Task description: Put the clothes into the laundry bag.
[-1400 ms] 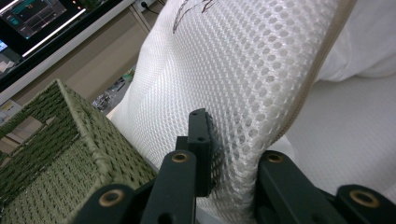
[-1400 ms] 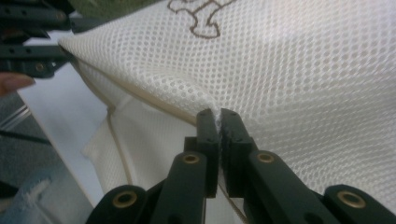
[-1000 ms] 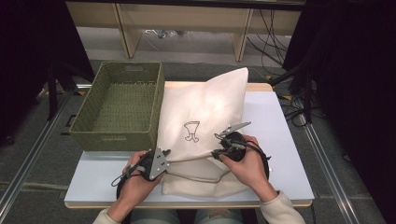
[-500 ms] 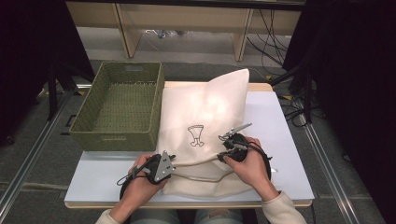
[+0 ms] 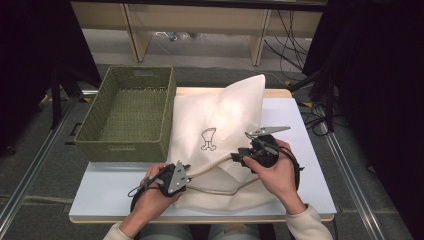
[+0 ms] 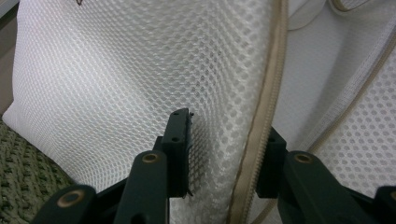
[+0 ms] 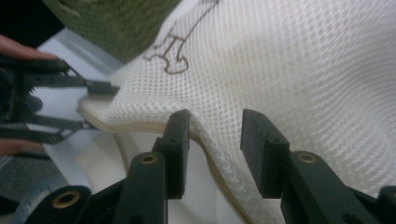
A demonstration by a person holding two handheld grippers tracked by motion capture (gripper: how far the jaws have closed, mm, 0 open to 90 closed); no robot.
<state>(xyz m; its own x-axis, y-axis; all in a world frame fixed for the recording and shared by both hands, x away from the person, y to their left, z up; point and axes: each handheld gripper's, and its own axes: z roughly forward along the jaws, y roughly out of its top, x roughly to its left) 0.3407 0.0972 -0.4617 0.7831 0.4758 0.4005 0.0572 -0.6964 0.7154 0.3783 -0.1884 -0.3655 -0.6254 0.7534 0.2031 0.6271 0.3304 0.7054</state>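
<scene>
White mesh laundry bag (image 5: 220, 130) spread over the middle of the pale table (image 5: 100, 192), honeycomb weave, soft and slack, rising to a peak at the far side. Small brown line drawing (image 5: 209, 139) printed on its upper face. Beige zipper tape (image 6: 259, 112) along the bag's near opening, with a smoother white lining showing beneath.

Left gripper (image 5: 181, 172) at the near left corner of the bag's mouth, held in the left hand (image 5: 150, 197). In the left gripper view, mesh and zipper edge between the black jaws, one pad flat against the weave, the other behind the zipper tape; gripping the upper layer, though lately easing wider.

Right gripper (image 5: 241, 157) at the near right part of the opening, held in the right hand (image 5: 275, 172). In the right gripper view, just sprung apart, standing open astride a raised fold of mesh (image 7: 212, 140); near pad touching the fold, far pad clear of it.

Green woven basket (image 5: 127, 115) at far left, rectangular, coarse ribbed wicker, its right wall touching the bag's left edge.

Bare tabletop at near left below the basket, and a strip along the right edge beside the bag. Near hem of the bag close to the table's near edge.
</scene>
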